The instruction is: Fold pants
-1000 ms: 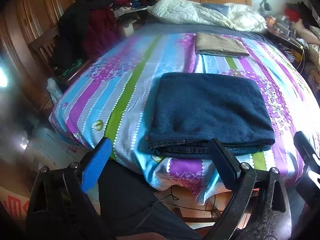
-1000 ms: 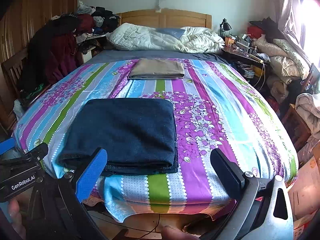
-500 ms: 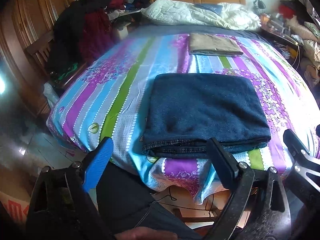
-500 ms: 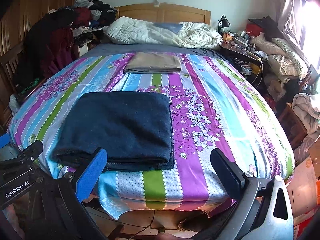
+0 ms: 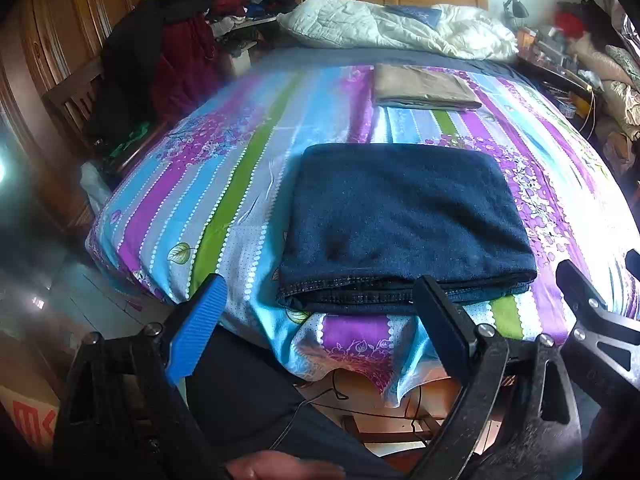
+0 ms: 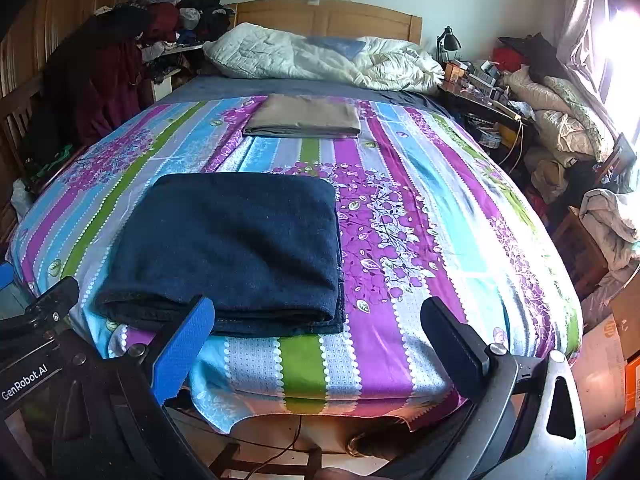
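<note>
Navy denim, the folded pants [image 5: 404,220] lay as a flat packet near the foot edge of the striped bedsheet [image 6: 420,208], well short of the tan folded garment [image 6: 304,120]. Over the last second you drew both claws back from the bed, so the fold looks finished. Your left claw [image 5: 320,320] and right claw [image 6: 316,340] hung wide open, gripping nothing. The packet's longer side ran across the bed, its stitched open edges facing you.

Open striped sheet [image 6: 420,216] lies right of the folded navy pants [image 6: 236,240]; folded tan cloth [image 6: 304,120] (1 small stack) and quilt [image 6: 320,60] block the far end.
</note>
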Action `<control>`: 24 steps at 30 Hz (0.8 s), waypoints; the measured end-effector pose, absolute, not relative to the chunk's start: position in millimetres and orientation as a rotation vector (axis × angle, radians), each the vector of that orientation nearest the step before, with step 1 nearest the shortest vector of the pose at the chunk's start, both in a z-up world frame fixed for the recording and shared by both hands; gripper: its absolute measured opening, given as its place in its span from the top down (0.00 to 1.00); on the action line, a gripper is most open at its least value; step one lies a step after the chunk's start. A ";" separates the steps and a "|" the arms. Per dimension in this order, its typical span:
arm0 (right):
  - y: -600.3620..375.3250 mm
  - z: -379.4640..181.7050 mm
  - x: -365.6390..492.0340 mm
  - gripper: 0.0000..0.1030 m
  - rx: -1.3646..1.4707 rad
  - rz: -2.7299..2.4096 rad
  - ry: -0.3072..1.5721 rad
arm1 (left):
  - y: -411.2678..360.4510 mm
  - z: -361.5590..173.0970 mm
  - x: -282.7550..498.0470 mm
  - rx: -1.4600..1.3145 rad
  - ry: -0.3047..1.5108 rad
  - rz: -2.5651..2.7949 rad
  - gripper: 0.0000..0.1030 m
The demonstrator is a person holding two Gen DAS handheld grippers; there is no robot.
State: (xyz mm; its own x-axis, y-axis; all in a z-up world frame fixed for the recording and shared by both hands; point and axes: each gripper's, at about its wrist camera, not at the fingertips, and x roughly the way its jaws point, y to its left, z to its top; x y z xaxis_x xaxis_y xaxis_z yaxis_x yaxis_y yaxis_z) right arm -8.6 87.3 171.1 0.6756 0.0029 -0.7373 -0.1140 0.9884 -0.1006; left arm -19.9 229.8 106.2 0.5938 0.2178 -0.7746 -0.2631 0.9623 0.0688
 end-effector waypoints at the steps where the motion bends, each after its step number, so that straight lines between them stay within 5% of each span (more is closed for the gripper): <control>1: 87.5 170.6 -8.5 0.00 -0.145 0.064 0.829 | 229.9 106.0 -20.1 -0.056 0.893 0.278 0.09; 24: 100.2 181.0 5.6 0.00 -0.161 0.042 0.843 | 234.2 110.7 -17.7 -0.084 0.864 0.295 0.09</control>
State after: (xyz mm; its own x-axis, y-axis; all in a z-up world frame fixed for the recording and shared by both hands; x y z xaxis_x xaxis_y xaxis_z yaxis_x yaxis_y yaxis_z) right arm 5.6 100.2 181.0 0.6648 -0.0265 -0.7465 -0.1010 0.9870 -0.1250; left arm -17.7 234.2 110.7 0.6117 0.2214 -0.7595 -0.2887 0.9563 0.0463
